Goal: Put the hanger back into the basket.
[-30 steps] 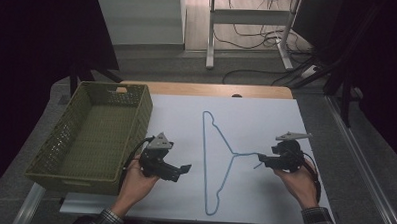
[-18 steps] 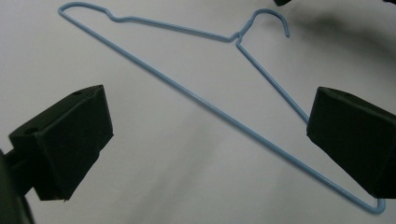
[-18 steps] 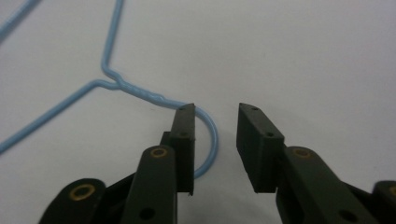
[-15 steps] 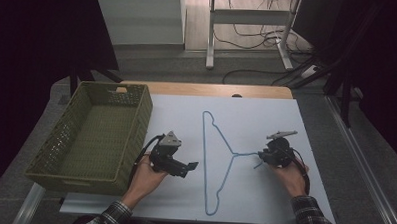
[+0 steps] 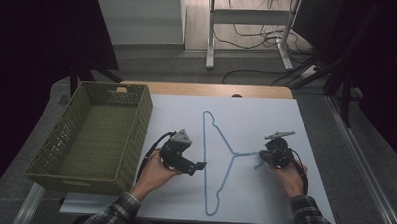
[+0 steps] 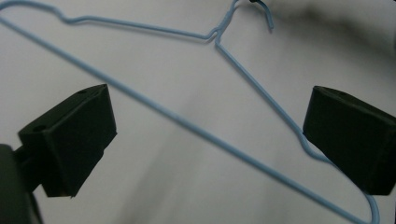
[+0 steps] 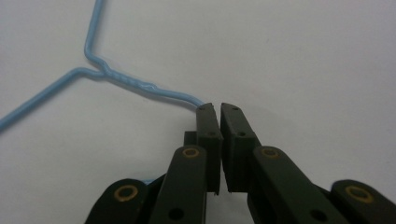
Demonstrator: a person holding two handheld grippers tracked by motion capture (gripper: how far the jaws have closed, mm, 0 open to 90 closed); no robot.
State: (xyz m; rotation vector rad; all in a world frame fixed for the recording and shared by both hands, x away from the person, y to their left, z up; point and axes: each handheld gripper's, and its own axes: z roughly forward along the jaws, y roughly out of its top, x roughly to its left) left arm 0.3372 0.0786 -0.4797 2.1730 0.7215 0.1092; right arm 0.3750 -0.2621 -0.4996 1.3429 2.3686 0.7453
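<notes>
A: What could go wrong here?

B: The right gripper [image 7: 217, 108] has its jaws pinched together on the hook of the blue wire hanger [image 5: 220, 158], right at the tips. That wire is thin and slick, so it could slide or swivel out if the person lifts, and the long frame hanging ahead of the jaws would swing.

A: And the other one?

B: The left gripper [image 6: 205, 135] is spread wide, with the hanger's long bottom bar running across between its jaws and one sloped shoulder close to the far jaw. Nothing is gripped. If it closes off-centre it may just push the wire flat along the white table [image 5: 286, 120].

A: How are the hands set?

B: Both forearms reach in low. The left hand [image 5: 154, 170] tilts its tool toward the hanger, with the green basket [image 5: 135, 135] just behind it; the right hand [image 5: 289, 177] holds its tool level, pointing at the hanger's neck.
</notes>
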